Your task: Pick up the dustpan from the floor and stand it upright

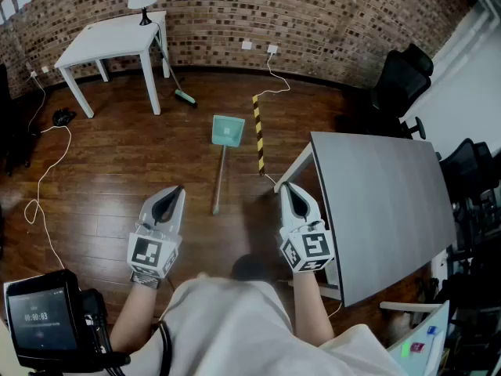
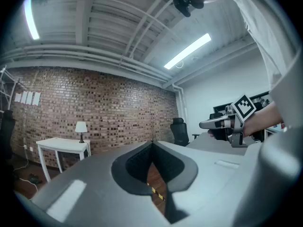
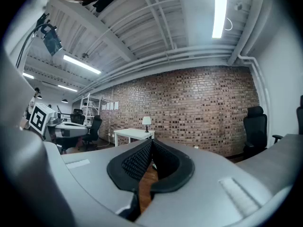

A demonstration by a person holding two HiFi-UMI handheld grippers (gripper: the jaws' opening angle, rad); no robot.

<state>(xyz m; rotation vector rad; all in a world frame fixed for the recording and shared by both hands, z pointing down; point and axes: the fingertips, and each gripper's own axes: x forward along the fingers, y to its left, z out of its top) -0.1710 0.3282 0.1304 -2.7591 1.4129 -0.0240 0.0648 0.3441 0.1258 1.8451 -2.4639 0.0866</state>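
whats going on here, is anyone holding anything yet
A person holds the left gripper and the right gripper out level in front of them, both shut and empty. The teal dustpan lies flat on the wooden floor ahead, its long handle pointing back toward the person. It has not been picked up.

I see the floor (image 1: 102, 171) as dark wood planks with a soft gloss that catches the light; the wall (image 1: 329, 14) behind it is rough, matt brick; the white table (image 1: 117, 36) looks smooth and painted, with a faint sheen; the grey table (image 1: 383, 210) has a flat, matt top; the dustpan (image 1: 227, 130) reads as smooth teal plastic, though I cannot tell the material of its pale handle (image 1: 218, 182); the left gripper (image 1: 178, 188) and right gripper (image 1: 282, 185) have smooth, matt grey plastic shells; their pads (image 3: 135, 159) are black with a fine, knobbly, rubbery-looking texture; the person's shirt (image 1: 227, 327) is pale cloth.
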